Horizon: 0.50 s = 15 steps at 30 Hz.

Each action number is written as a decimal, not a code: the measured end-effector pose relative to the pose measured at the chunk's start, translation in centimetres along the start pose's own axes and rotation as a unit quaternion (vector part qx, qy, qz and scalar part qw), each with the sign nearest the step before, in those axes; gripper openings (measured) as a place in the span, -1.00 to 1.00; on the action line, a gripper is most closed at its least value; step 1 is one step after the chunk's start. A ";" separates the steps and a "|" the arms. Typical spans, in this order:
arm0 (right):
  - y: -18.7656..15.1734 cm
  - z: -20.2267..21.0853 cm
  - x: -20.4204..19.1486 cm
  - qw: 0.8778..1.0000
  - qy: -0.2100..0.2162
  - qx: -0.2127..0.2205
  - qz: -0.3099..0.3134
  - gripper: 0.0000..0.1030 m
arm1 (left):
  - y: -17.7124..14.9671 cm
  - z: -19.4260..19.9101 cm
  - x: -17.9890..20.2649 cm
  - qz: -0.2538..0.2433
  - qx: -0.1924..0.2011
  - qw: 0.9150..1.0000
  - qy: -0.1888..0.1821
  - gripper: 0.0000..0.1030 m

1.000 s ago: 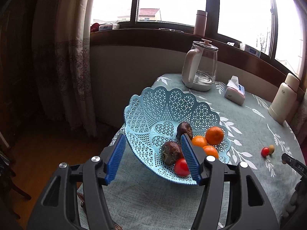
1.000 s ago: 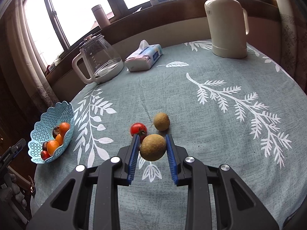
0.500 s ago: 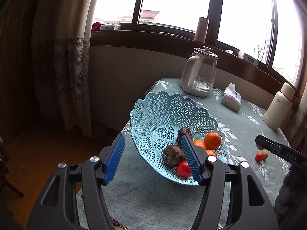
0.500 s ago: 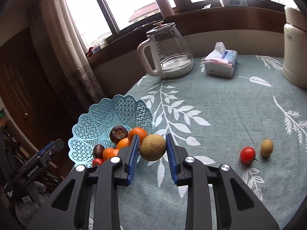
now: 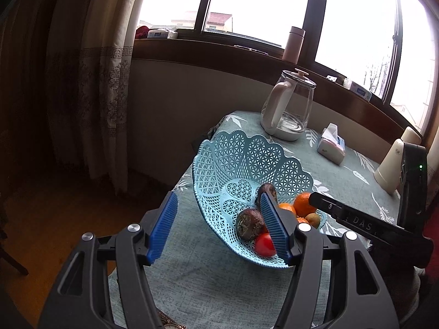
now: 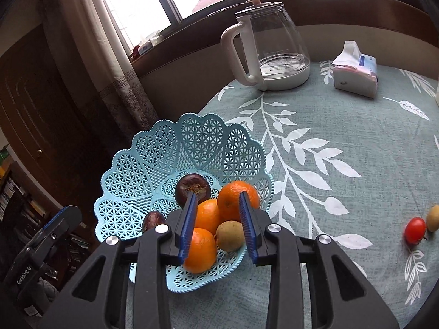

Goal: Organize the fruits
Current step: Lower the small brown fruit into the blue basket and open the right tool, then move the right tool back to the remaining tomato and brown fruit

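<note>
Your right tool (image 6: 218,224) sits over the blue basket (image 6: 153,150) w/ jaws released; nothing is gripped between the blue pads (image 6: 188,224). The tan round fruit (image 6: 230,235) lies in the basket below the gap, touching the oranges (image 6: 208,216). Also in the basket: two dark purple fruits (image 6: 193,187) and, per the left wrist view, a red tomato (image 5: 264,244).

Your left tool (image 5: 219,227) is off the basket's near rim, jaws spread wide, holding nothing; its right pad overlaps the basket in that view, but contact cannot be confirmed.

Loose on the tabletop (image 6: 343,126), well apart from the basket at far right: a second tomato (image 6: 414,230) and just beside it a small tan fruit (image 6: 433,221).

Background items: glass kettle (image 6: 270,44) and tissue pack (image 6: 355,74) near the window side.
</note>
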State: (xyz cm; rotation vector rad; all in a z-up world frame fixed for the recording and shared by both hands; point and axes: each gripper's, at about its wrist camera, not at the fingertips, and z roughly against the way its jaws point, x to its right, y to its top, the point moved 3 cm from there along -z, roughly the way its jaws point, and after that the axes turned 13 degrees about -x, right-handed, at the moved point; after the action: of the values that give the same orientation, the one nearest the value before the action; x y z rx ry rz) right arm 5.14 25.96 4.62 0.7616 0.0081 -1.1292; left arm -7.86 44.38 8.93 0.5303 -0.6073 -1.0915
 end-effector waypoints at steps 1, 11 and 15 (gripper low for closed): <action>0.1 0.1 0.4 1.000 -0.001 0.003 -0.004 -0.32 | 0.0 0.0 0.0 -0.001 0.000 1.000 0.001 0.33; -0.4 1.8 3.9 0.998 -0.017 0.032 -0.046 -0.31 | -0.3 -0.5 0.6 -0.008 -0.005 1.000 0.002 0.33; -1.3 1.3 4.1 0.999 -0.027 0.021 -0.040 -0.30 | -0.4 -0.7 0.7 -0.009 -0.007 1.000 0.002 0.33</action>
State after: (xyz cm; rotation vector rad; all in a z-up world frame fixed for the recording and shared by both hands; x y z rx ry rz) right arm 5.45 21.69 3.31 0.7741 -0.0313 -1.2280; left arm -7.41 43.63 8.31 0.5264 -0.5911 -1.1106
